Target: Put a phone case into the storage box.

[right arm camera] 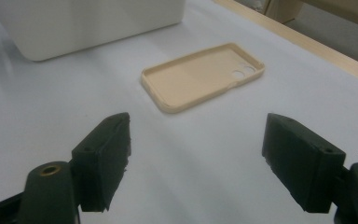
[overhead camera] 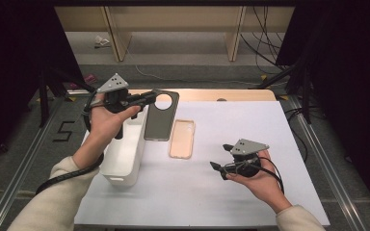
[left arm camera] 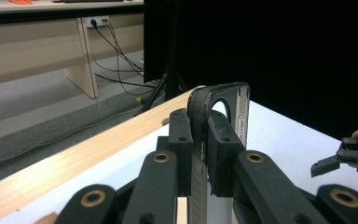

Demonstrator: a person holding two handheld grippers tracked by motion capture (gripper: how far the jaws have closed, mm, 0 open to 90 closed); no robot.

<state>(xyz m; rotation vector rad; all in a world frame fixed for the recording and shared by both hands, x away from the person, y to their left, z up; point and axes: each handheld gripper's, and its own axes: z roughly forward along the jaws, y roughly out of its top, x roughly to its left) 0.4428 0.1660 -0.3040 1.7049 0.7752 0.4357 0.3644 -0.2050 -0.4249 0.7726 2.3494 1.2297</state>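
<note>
My left gripper (overhead camera: 150, 99) is shut on the long edge of a dark grey phone case (overhead camera: 161, 120), close to its round camera opening, and holds it just right of the white bin. In the left gripper view the jaws (left arm camera: 199, 136) pinch the case's rim (left arm camera: 221, 95) edge-on. A beige phone case (overhead camera: 181, 138) lies open side up on the white mat, between the two grippers. My right gripper (overhead camera: 220, 156) hovers low at the front right with its jaws wide open and nothing between them. In the right gripper view (right arm camera: 198, 140) it points at the beige case (right arm camera: 200, 77).
A white rectangular bin (overhead camera: 125, 149) stands at the table's left side, also seen as the white bin (right arm camera: 84, 23) behind the beige case. The wooden table edge (overhead camera: 231, 95) runs along the back. Black curtains and stands flank the table.
</note>
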